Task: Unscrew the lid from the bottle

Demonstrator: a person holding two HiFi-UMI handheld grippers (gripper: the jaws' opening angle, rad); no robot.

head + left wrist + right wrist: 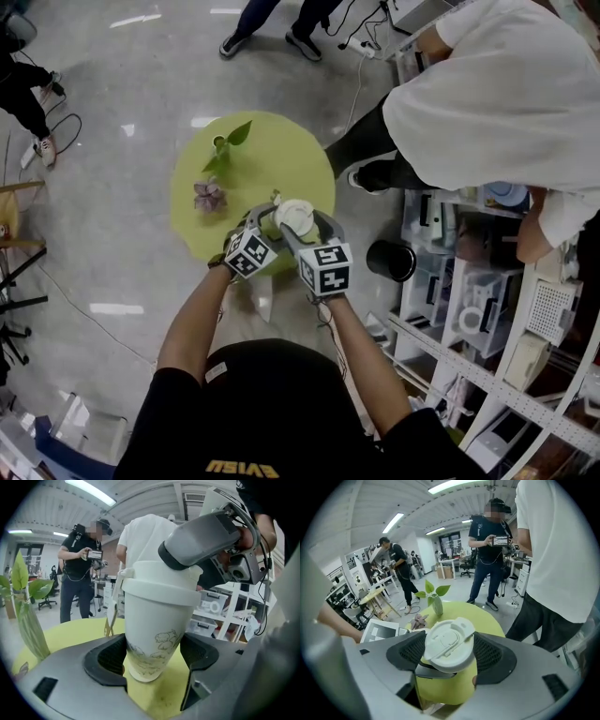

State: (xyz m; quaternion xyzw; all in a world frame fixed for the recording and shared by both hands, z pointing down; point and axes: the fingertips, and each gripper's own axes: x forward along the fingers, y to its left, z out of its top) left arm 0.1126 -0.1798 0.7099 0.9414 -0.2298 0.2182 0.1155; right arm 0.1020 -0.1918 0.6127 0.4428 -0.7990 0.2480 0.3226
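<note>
Round green table [281, 159], leafy vase [220, 145], purple flower [208, 196]

A bottle [150, 630] is standing at the near edge of a worktop [281, 155], its lid [447, 644] sitting on top. The left hand-held gripper [152, 663] is clasping the bottle low down from the near left. The right hand-held gripper [447, 656] is gripping the lid from the near right. A vase [220, 145] is standing far left. A flower [208, 195] is lying between vase and bottle. A person [487, 94] is bending over shelves [469, 309] to the right.
</note>
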